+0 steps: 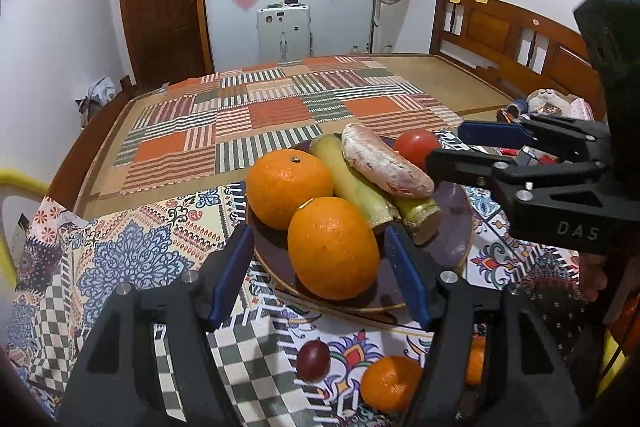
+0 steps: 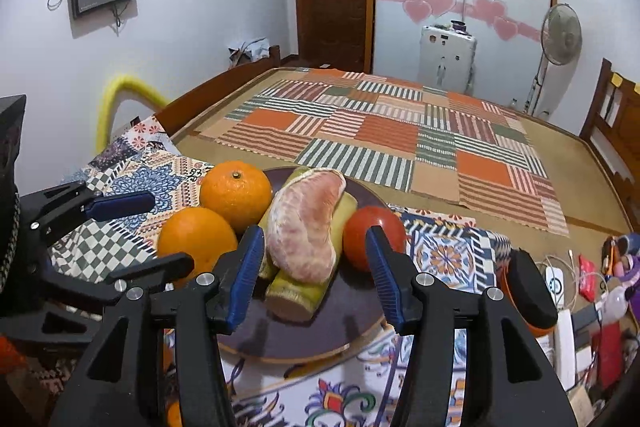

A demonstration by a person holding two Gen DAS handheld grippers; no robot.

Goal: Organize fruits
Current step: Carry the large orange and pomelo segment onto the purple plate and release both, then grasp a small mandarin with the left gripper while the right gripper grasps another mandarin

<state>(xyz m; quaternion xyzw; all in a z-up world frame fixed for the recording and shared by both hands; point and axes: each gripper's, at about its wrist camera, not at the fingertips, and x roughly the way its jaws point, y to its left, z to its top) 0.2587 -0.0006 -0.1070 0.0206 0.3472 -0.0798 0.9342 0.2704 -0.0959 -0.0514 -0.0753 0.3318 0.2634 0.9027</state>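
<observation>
A dark purple plate [image 1: 452,243] [image 2: 304,335] holds two oranges, two pale green stalk pieces [image 1: 352,179] [image 2: 296,295], a peeled pomelo segment [image 1: 384,163] [image 2: 308,227] and a red tomato [image 1: 416,145] [image 2: 360,231]. My left gripper [image 1: 320,267] is open, its fingers on either side of the near orange [image 1: 334,247] [image 2: 196,235] without touching. The far orange [image 1: 290,187] [image 2: 236,191] sits behind it. My right gripper [image 2: 314,267] is open and empty above the plate's near side, in front of the pomelo; it also shows in the left wrist view [image 1: 444,147].
Off the plate, on the patterned cloth [image 1: 132,247], lie a dark plum [image 1: 313,360] and a small orange [image 1: 390,383]. A striped patchwork mat [image 1: 256,115] covers the table behind. Clutter of small items [image 2: 592,287] lies at the right. A bed headboard [image 1: 512,35] stands beyond.
</observation>
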